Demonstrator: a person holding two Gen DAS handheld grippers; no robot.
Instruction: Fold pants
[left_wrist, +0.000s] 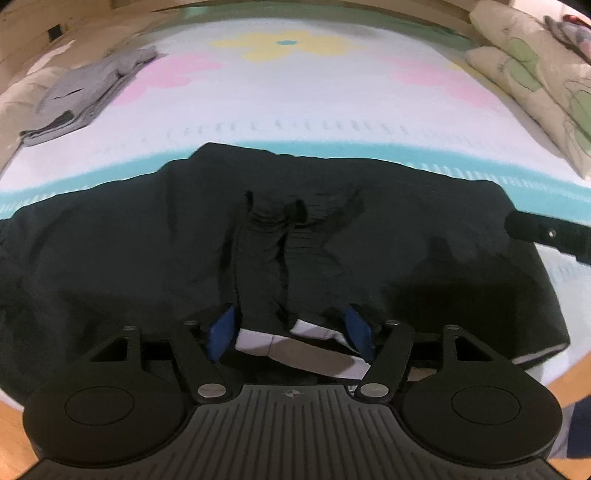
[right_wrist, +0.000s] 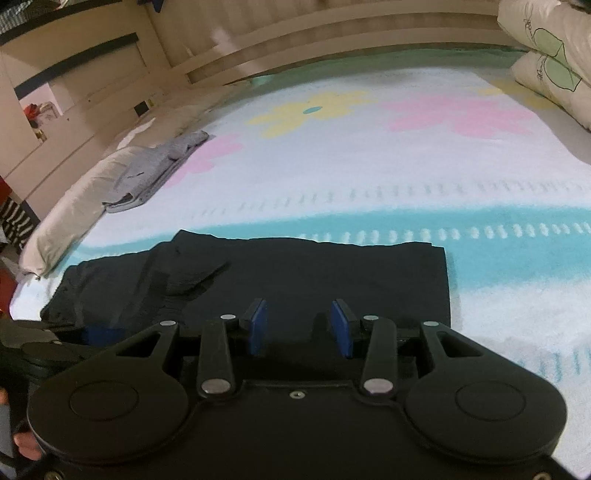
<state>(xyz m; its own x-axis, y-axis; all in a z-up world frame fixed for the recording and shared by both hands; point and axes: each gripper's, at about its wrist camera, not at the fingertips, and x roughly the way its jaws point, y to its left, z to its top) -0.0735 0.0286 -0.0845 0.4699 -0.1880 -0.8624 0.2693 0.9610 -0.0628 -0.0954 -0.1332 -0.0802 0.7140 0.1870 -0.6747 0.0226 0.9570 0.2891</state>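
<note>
We see a pair of black pants (left_wrist: 295, 240) lying spread across the near edge of a bed (left_wrist: 295, 110), on a white blanket with pastel flowers and a teal stripe. The waistband, gathered into wrinkles, sits at the middle of the left wrist view, and white fabric shows at the near edge beneath it.

Our left gripper (left_wrist: 290, 330) sits low over that waistband, its blue pads (left_wrist: 221, 332) spread apart on either side of a raised fold of cloth; the jaws are not closed on it.

Our right gripper (right_wrist: 299, 326) hovers over the flat right-hand part of the pants (right_wrist: 314, 273), pads spread wide with only dark cloth between them. It also shows at the right edge of the left wrist view.

A folded grey garment (left_wrist: 81, 96) rests at the bed's far left, well apart from the pants. Floral pillows (left_wrist: 535, 74) lie stacked at the far right.
</note>
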